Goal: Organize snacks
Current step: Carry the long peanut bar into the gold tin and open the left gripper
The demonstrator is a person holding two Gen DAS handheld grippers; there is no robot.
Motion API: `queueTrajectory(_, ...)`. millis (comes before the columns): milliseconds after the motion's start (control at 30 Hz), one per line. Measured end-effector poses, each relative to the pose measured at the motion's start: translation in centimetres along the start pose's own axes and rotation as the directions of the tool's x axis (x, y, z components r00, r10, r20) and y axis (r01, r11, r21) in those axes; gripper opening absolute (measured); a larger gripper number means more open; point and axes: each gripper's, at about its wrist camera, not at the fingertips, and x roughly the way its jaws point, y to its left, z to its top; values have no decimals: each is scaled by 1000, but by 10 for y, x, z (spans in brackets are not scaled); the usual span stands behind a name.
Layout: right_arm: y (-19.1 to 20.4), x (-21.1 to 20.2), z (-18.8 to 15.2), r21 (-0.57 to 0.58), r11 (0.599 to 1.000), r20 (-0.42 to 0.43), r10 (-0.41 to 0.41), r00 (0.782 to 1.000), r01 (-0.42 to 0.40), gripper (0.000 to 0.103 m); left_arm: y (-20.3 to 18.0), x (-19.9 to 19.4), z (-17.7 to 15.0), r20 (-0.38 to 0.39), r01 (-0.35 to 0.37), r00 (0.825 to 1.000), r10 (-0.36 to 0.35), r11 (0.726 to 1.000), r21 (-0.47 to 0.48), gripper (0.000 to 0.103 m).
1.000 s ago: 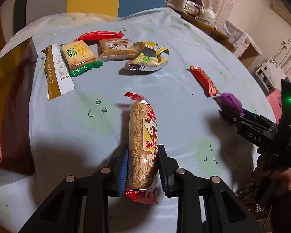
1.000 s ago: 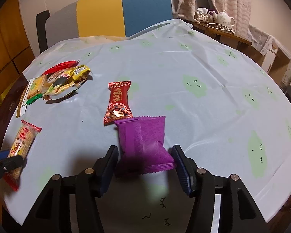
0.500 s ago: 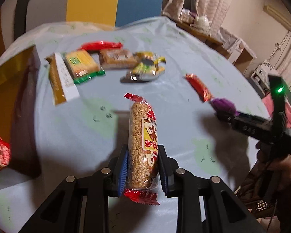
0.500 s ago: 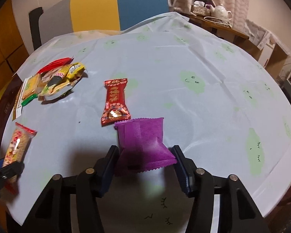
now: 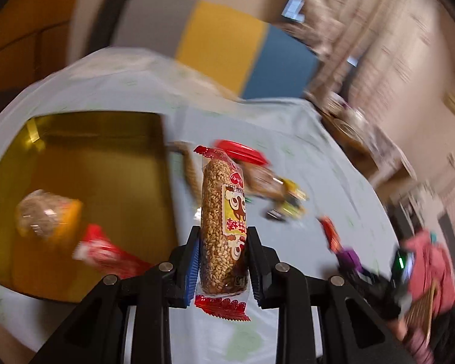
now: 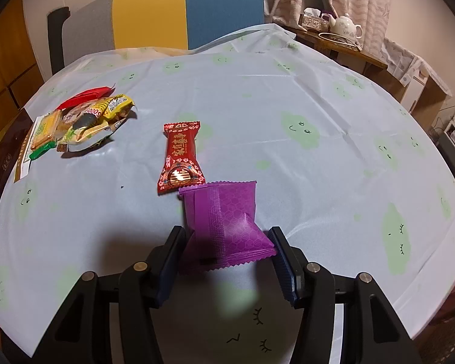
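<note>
left view alone shows gold tray (image 5: 85,157)

Clothed table (image 6: 318,121): snacks (image 6: 82,121), perhaps tray (image 5: 85,163).

The left wrist picture is all smeary. The two packs (image 5: 75,236) in the gold box (image 5: 112,163) are fuzzy. The snack pile (image 5: 276,194) behind the bar (image 5: 223,227) is half hidden.

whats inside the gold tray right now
Inside the shiny gold tray: a clear round-ended orange snack pack and a red-and-white wrapper. Blur hides labels; its near corner is covered by the left gripper.
</note>
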Motion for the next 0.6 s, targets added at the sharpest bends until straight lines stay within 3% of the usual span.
queueTrajectory(100, 1, 0, 0, -4, 1000, 5, -3, 1000, 3, 57, 37, 9, 19, -28, -54, 998, 52, 994, -97, 28)
queueTrajectory(300, 1, 0, -1, -4, 1000, 7, -4, 1000, 4, 57, 79, 43, 43, -97, -118, 990, 101, 975, -189, 28)
queueTrajectory(367, 1, 0, -1, -3, 1000, 6, -5, 1000, 5, 57, 83, 58, 48, -118, -109, 989, 87, 975, -192, 29)
queueTrajectory(533, 1, 0, 1, -4, 1000, 1, -7, 1000, 7, 57, 88, 93, 54, -183, -213, 967, 177, 957, -198, 31)
queueTrajectory(600, 1, 0, 1, -6, 1000, -1, -9, 1000, 9, 57, 94, 100, 54, -212, -208, 964, 158, 948, -242, 33)
